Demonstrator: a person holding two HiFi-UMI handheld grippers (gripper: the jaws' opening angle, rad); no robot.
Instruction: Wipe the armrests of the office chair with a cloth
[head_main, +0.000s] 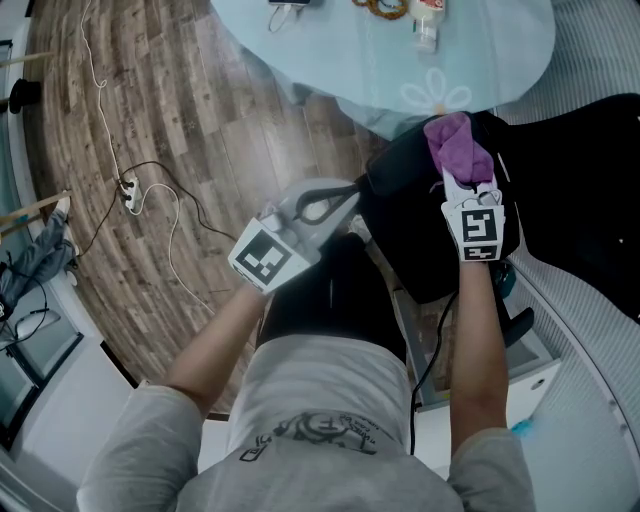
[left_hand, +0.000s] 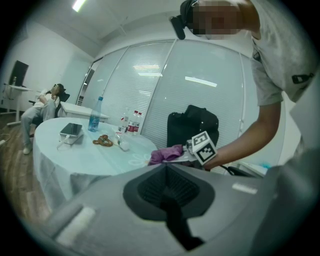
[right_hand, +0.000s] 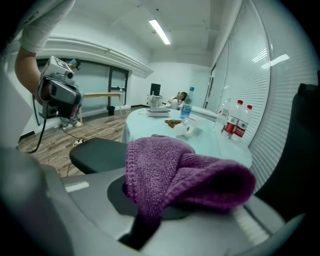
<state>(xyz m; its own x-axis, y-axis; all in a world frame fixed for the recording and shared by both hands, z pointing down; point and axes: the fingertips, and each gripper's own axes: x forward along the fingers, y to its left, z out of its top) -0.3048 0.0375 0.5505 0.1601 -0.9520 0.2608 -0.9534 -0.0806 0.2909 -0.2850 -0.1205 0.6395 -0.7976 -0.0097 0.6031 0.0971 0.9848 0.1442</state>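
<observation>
Purple cloth (right_hand: 185, 175) clamped in right gripper (head_main: 466, 182); labels on bottles (right_hand: 239, 120) unreadable.

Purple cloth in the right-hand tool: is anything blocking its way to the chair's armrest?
Nothing visible does. The right gripper holds the purple cloth, and the black armrest lies just beyond it to the left, across open space. The left gripper hangs past the armrest, off that path.

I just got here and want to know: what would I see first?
The purple cloth, bunched in the right gripper over the black chair. Next comes the pale round table just past it, and the left gripper, shut and empty, beside the chair.
</observation>
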